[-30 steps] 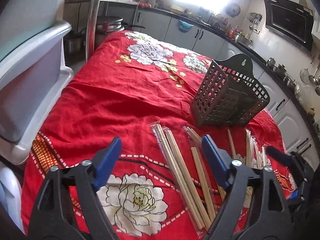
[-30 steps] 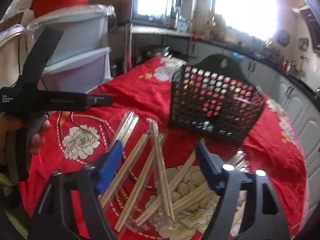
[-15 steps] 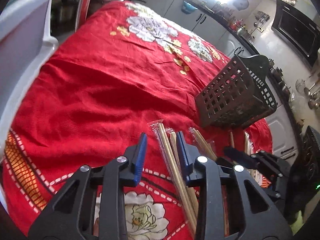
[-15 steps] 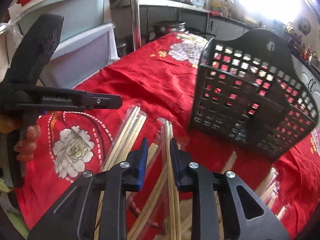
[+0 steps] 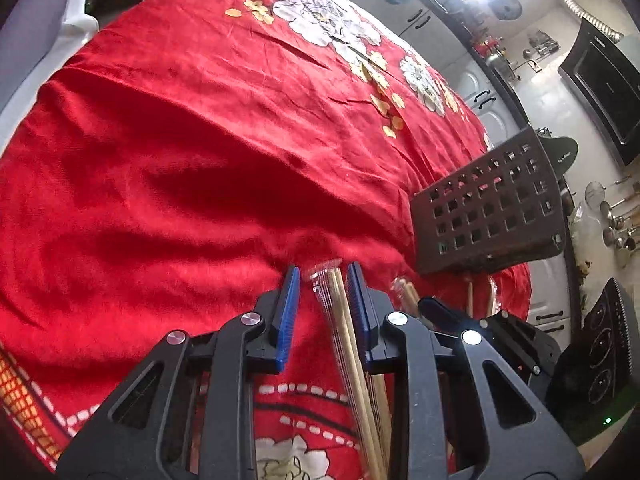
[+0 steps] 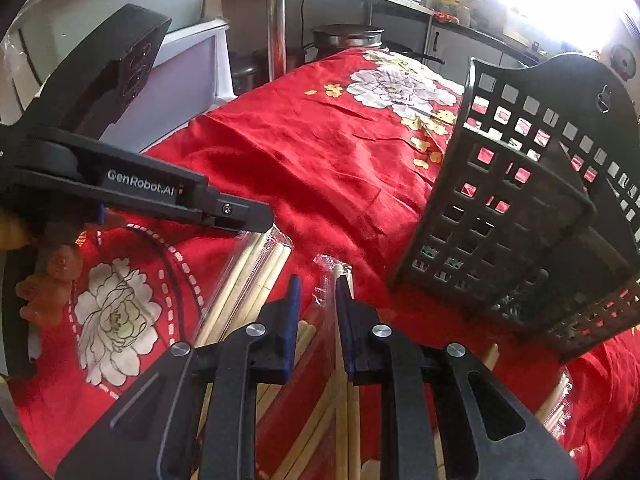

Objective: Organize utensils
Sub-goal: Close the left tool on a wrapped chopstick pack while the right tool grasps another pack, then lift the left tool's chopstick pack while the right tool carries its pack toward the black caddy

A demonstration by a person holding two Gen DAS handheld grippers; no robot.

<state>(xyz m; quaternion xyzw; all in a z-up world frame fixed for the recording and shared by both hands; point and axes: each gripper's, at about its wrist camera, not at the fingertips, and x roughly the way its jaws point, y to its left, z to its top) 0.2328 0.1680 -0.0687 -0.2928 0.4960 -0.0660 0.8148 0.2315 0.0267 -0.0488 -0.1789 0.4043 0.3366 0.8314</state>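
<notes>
- looking down both grippers at a table under a red floral cloth (image 5: 200, 140)
- left gripper (image 5: 323, 270): jaws narrow and have just been closing; they straddle the far end of a clear-wrapped chopstick pack (image 5: 340, 320)
- that pack lies along the gripper's line, hard by the right pad; a strip of red cloth shows between it and the left pad, so not clamped
- right gripper (image 6: 317, 280): jaws also narrow and just been closing, around a second wrapped pack (image 6: 339, 380)
- its sticks sit against the right pad, with a thin gap at the left pad; cannot tell if the pads press on it
- the two grippers are close, side by side; in the right wrist view the left one's tip sits over more packs (image 6: 256, 268) just left of the right gripper
- a hand (image 6: 48, 280) grips the left tool at the far left edge of that view
- further sticks lie near the bottom right of the right wrist view, partly hidden by the fingers
- basket (image 6: 500, 216): black, square-holed, tipped over with its mouth up and to the right, on the cloth just beyond and right of the packs; nothing visible inside
- all visible chopsticks are on the cloth, outside the basket
- far end of the cloth is bare
- background: pale drawers (image 6: 180, 80) left, a metal pot (image 6: 348, 36) beyond the table
</notes>
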